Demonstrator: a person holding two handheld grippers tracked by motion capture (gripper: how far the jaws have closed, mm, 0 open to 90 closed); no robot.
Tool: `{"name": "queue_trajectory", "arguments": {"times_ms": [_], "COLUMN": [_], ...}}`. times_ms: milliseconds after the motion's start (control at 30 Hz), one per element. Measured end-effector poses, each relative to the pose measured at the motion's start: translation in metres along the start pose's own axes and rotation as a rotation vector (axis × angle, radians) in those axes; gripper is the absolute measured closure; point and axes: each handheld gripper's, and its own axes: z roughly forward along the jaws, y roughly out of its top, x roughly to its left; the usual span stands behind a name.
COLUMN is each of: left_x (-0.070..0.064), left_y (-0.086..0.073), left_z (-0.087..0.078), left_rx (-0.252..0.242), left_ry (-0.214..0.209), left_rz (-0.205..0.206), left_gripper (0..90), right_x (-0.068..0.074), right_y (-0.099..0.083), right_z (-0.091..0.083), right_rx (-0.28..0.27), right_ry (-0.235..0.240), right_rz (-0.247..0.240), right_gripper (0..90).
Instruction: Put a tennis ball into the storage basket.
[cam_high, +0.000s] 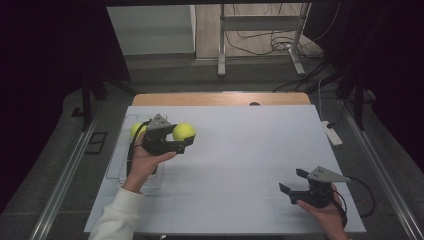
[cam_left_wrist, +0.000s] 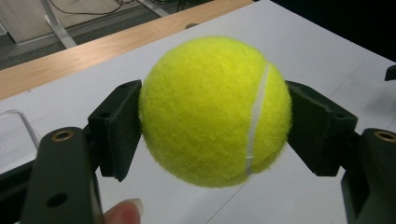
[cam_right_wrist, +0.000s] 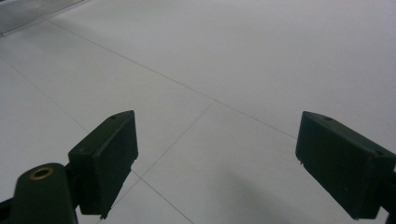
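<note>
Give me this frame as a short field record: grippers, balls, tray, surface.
left gripper: shut on ball, held above the table
held ball: yellow-green tennis ball, clamped on both sides between the jaws
second ball: behind the left gripper, at the clear tray; contact cannot be told
tray: clear, at the table's left edge
right gripper: open, nothing between the jaws, at the table's near right
table: white top with thin seam lines, wooden strip along the far edge
</note>
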Motion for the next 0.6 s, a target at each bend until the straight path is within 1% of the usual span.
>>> {"name": "queue_trajectory", "arguments": {"times_ms": [267,367,433,600], "left_x": [0.009,0.013,0.015,0.020], "left_y": [-0.003,-0.004,-0.005,-0.006], "left_z": [-0.002,-0.002,-0.004,-0.008], "left_rx": [0.000,0.003,0.002,-0.008], "left_ry": [0.024,0.039,0.051,0.065], "left_rz": [-0.018,-0.022,-0.031,-0.043], "left_gripper": [26.1,26.1,26.1,26.1], "right_x": [0.000,0.000,0.000,0.000], "right_y": [0.000,0.000,0.000,0.000], "right_z": [0.000,0.000,0.000,0.000], "right_rx": [0.002,0.003,0.002,0.003], "right_ry": [-0.001,-0.001,0.000,-0.003], "right_rz": [-0.002,-0.003,-0.005,-0.006], "right_gripper": [13.4,13.4,13.4,13.4]}}
